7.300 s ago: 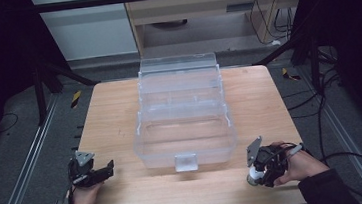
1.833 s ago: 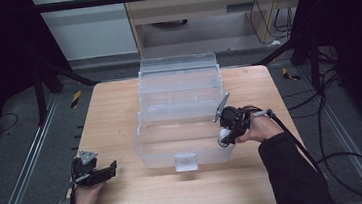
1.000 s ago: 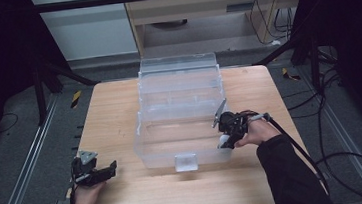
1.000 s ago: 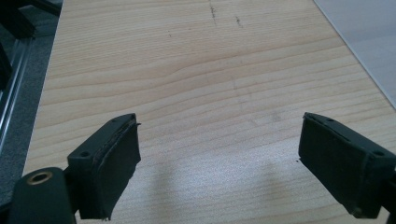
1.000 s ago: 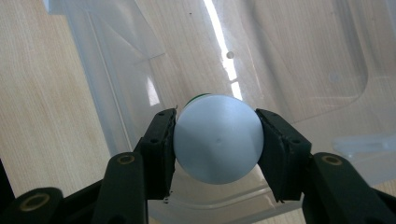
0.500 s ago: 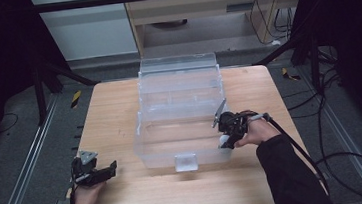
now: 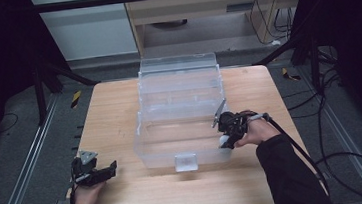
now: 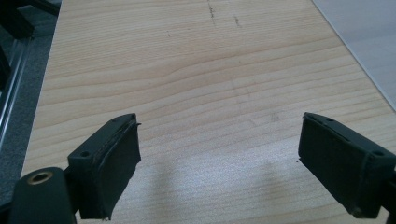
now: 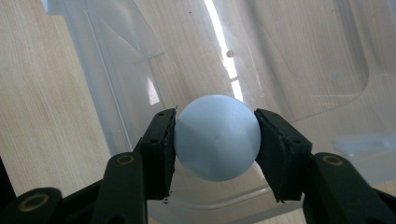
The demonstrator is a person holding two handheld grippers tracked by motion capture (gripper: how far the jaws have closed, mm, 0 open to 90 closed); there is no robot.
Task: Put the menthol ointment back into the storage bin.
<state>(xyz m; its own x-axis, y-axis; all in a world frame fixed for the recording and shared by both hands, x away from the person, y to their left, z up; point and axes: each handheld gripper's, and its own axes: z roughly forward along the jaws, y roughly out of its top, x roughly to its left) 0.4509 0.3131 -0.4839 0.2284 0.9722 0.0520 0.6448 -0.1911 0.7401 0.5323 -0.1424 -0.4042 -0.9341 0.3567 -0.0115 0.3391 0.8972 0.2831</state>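
Note:
A clear plastic box with its lid folded back stands in the middle of the wooden table. My right gripper hangs over the box's right front corner, shut on a pale blue ball. In the right gripper view the ball sits squeezed between both pads above the box's transparent wall. My left gripper rests near the table's front left, open, with bare wood between its pads.
The box's open lid reaches to the far table edge. A white latch sits on the box's front wall. Black cables trail off to the right of the table. Metal rails run along the floor on the left.
The right hand stays at the box's right front corner with the ball, as it was half a second and a second ago. Earlier it came there from the table's front right. The left hand has kept still.

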